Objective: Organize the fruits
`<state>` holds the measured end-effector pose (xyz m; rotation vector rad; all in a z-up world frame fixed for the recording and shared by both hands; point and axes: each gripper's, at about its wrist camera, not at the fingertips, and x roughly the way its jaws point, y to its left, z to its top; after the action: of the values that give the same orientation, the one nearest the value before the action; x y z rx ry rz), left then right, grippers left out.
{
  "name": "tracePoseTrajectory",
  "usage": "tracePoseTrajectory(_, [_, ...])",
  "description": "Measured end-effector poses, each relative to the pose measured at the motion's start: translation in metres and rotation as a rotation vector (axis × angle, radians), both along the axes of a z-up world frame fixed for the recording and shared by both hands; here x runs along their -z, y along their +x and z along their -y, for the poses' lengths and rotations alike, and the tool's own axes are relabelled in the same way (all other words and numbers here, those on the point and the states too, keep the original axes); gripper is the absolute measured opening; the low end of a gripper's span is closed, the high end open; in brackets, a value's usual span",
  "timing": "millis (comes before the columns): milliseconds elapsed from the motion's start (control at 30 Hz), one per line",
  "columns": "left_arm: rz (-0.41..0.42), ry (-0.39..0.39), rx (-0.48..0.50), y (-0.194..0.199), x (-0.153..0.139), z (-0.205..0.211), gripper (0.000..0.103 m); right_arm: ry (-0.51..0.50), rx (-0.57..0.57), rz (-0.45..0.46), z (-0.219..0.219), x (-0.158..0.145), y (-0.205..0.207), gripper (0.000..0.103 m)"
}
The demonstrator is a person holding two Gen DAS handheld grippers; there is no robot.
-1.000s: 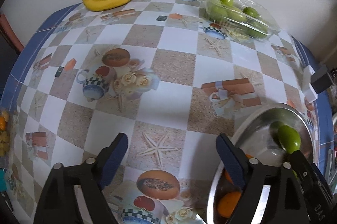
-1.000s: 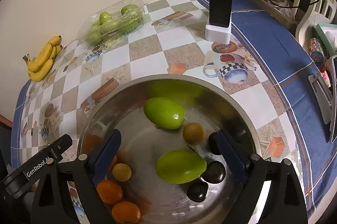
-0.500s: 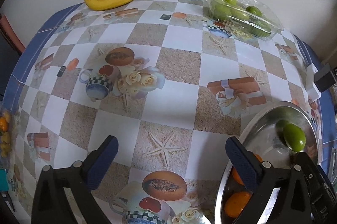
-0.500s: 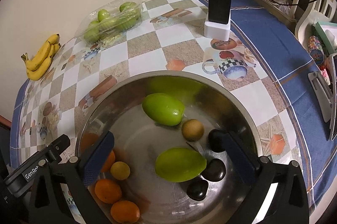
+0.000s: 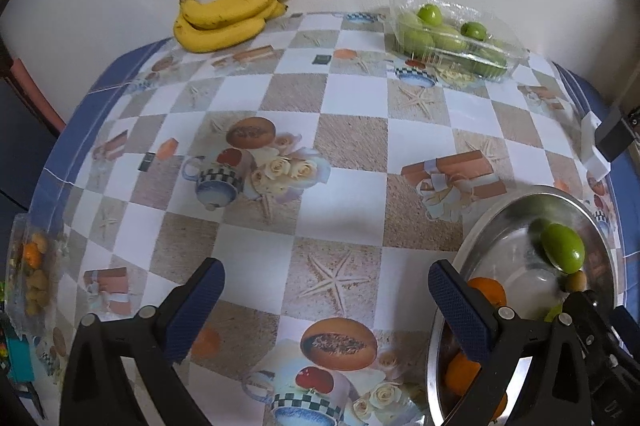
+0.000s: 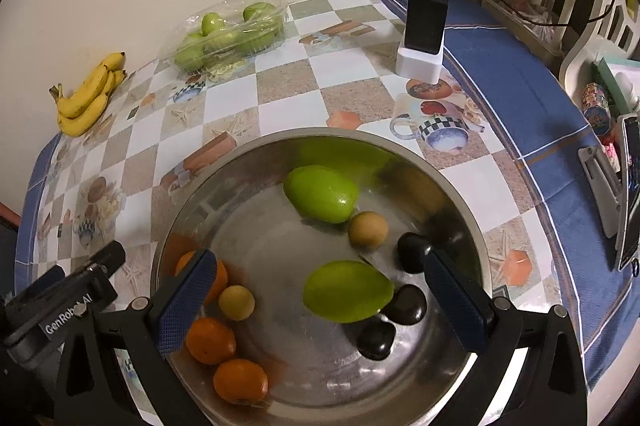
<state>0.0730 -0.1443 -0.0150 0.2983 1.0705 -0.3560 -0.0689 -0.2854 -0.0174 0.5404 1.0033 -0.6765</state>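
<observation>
My right gripper (image 6: 316, 290) hangs over the bowl (image 6: 256, 161), jaws wide, empty; my left gripper (image 5: 324, 290) likewise over bare cloth. In the bowl: two mangoes (image 6: 346, 292), smooth, firm, likely slippery, best taken across the middle; three oranges (image 6: 210, 340); three dark fruits (image 6: 406, 304); two small yellowish fruits (image 6: 236, 302).

Under my right fingers sits the bowl (image 6: 460, 193) holding mangoes (image 6: 322, 199) and oranges (image 6: 210, 341); behind it, along the wall, lie the bananas (image 6: 86, 95) left of the fruit tray (image 6: 228, 29).
</observation>
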Motion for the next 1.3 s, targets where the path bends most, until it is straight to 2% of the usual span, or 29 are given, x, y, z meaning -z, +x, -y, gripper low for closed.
tracePoseTrajectory(133, [0.033, 0.007, -0.021, -0.007, -0.005, -0.009, 0.103, -0.011, 0.004, -0.009, -0.005, -0.002, -0.003, 0.103])
tracePoseTrajectory(300, [0.014, 0.007, -0.038, -0.011, -0.003, -0.022, 0.103, 0.013, 0.003, 0.013, -0.011, -0.003, -0.009, 0.103])
tracePoseTrajectory(600, [0.019, 0.027, -0.067, -0.021, -0.008, -0.045, 0.103, -0.005, 0.011, 0.023, -0.028, -0.009, -0.022, 0.103])
tracePoseTrajectory(1033, [0.026, 0.053, -0.057, -0.050, -0.014, -0.071, 0.103, -0.021, -0.029, 0.054, -0.065, -0.016, -0.045, 0.103])
tracePoseTrajectory(1300, [0.002, 0.058, -0.076, -0.061, -0.013, -0.092, 0.103, -0.012, -0.040, 0.067, -0.081, -0.017, -0.056, 0.103])
